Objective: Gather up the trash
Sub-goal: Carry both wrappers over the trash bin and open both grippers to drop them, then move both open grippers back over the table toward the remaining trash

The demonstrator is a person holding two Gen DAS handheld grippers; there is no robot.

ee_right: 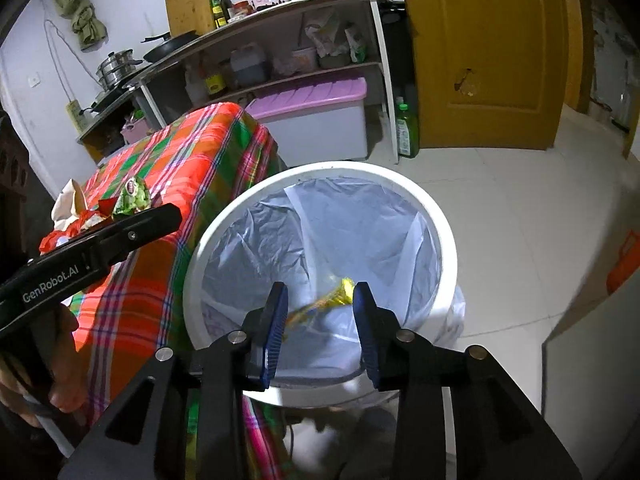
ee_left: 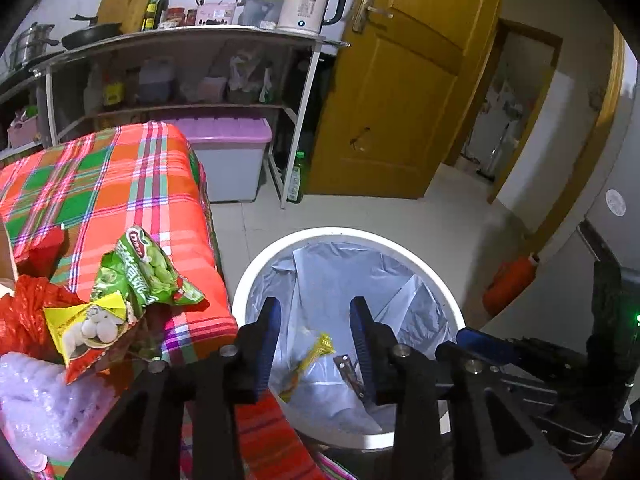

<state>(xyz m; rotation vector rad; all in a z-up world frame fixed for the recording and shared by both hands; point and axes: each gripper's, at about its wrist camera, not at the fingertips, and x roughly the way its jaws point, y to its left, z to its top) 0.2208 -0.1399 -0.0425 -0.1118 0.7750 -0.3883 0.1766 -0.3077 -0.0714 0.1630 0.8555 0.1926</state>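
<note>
A white trash bin (ee_left: 256, 264) with a clear liner stands on the floor beside the plaid-covered table (ee_left: 100, 184). A yellow wrapper (ee_left: 314, 352) lies inside the bin, also seen in the right wrist view (ee_right: 332, 296). My left gripper (ee_left: 316, 312) is open and empty above the bin's near rim. My right gripper (ee_right: 320, 296) is open and empty over the bin (ee_right: 440, 216); it shows at the right of the left wrist view (ee_left: 480, 340). On the table edge lie a green snack bag (ee_left: 148, 268), a red-yellow snack bag (ee_left: 88, 328), red plastic (ee_left: 24, 312) and bubble wrap (ee_left: 36, 400).
A kitchen shelf rack (ee_left: 200, 36) with kettle (ee_left: 308, 4), pan and bottles stands behind. A purple-lidded storage box (ee_left: 232, 152) and green bottle (ee_left: 296, 180) sit on the floor. A yellow door (ee_left: 400, 92) is at right. An orange object (ee_left: 508, 284) lies on the tiled floor.
</note>
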